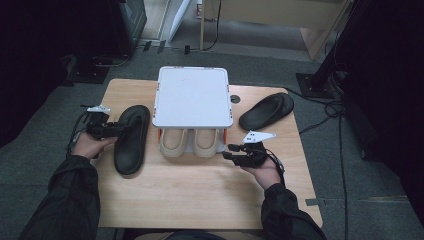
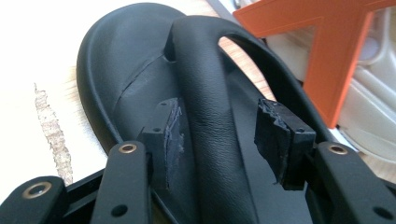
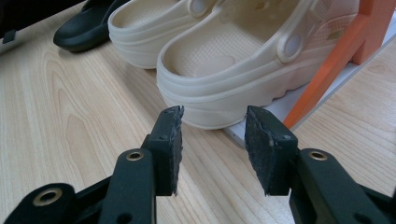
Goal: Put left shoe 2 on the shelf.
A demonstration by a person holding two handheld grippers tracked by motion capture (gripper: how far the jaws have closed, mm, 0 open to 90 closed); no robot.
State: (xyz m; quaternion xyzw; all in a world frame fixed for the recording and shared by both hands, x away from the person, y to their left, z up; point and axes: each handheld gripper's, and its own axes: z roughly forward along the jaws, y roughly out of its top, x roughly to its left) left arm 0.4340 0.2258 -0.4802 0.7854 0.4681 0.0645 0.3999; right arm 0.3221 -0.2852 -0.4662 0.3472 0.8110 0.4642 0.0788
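Forearms in dark sleeves come in from the bottom of the high view, each hand with a gripper. Left gripper (image 1: pixel 116 129) is at the strap of a black sandal (image 1: pixel 131 140) lying on the left side of the worktop (image 1: pixel 200 195), just beside a small rack (image 1: pixel 192 97) with a white top. In the left gripper view the jaws stand apart on either side of the sandal's strap (image 2: pixel 210 116): the strap runs between the pads (image 2: pixel 170 135) with a gap on the right side, so nothing is clamped. The sandal's long axis runs away from the person, roughly parallel to the rack's side, and the gripper comes at it crosswise from the left.

Right gripper (image 1: pixel 230 151) hovers near the rack's front right corner, jaws wide and empty; in its own view they face the heel of the nearer beige clog (image 3: pixel 243 70), which sits with its mate (image 3: pixel 154 32) on the rack's lower shelf (image 3: pixel 261 116). A second black sandal (image 1: pixel 266 111) lies well apart at the worktop's far right.

The left hand is plainly the nearer to the left sandal; a fresh grip would likely need the jaws closed across the strap.
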